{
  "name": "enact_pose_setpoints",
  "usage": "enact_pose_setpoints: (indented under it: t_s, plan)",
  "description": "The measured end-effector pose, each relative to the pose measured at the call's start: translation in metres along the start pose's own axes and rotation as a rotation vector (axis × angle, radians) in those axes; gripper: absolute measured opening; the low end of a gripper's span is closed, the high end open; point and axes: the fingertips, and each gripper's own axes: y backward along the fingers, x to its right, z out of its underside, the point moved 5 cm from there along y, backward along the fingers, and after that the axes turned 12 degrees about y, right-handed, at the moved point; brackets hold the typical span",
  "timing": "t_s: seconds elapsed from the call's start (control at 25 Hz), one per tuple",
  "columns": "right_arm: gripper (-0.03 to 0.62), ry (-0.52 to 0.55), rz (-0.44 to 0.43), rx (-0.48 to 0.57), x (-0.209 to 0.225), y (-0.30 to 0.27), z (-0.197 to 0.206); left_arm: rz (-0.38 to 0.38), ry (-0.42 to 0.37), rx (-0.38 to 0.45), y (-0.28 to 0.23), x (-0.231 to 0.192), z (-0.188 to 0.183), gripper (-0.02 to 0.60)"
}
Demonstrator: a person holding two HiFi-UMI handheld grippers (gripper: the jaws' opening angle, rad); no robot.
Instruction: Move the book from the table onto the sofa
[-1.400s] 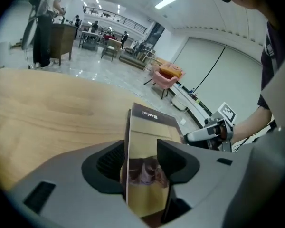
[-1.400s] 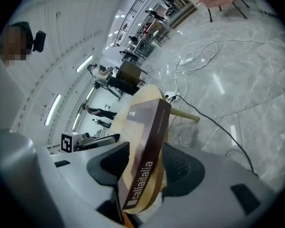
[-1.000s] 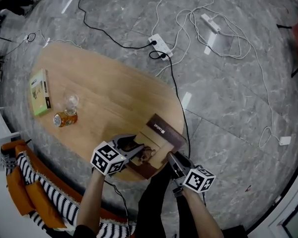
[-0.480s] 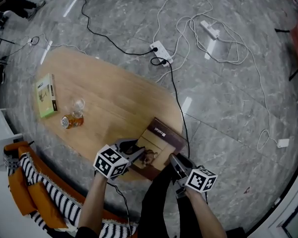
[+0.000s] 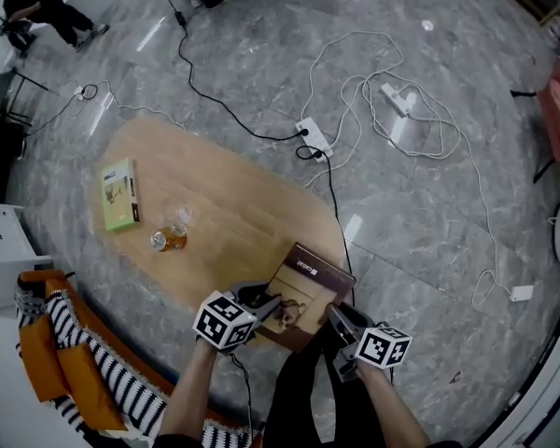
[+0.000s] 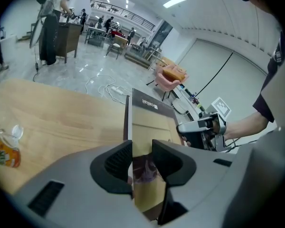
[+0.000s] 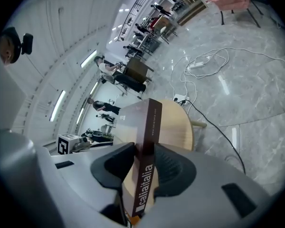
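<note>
A brown book with a tan cover (image 5: 303, 292) hangs just above the near end of the wooden table (image 5: 224, 194), held from both sides. My left gripper (image 5: 267, 303) grips its left edge, and in the left gripper view its jaws (image 6: 142, 163) are closing with the book (image 6: 149, 120) pressed between the pads. My right gripper (image 5: 337, 315) grips the spine side. In the right gripper view the jaws (image 7: 142, 167) are closing too, clamped on the spine (image 7: 148, 127). The orange sofa with a striped blanket (image 5: 51, 362) is at the lower left.
On the table lie a green book (image 5: 119, 194), a glass (image 5: 179, 219) and an orange can (image 5: 164, 241). A power strip (image 5: 313, 136) and several cables cross the marble floor beyond. A white cabinet (image 5: 0, 250) stands left of the sofa.
Both grippers have risen together with the book, lifting it off the table's near edge. The table now looks farther below and the view has shifted.
</note>
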Motion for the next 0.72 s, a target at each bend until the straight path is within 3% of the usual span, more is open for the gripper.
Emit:
enact_pose_setpoints:
  t_s: [0.48,0.72]
  plan:
    - [0.141,0.108,-0.070,-0.047,-0.133,0.063,-0.045,-0.058,0.030,0.122,0.143,0.079,-0.026,0.133]
    - [0.140,0.185,-0.093,-0.045,-0.189,0.085,-0.057,-0.079,0.045,0.230,0.199,0.105,-0.022,0.132]
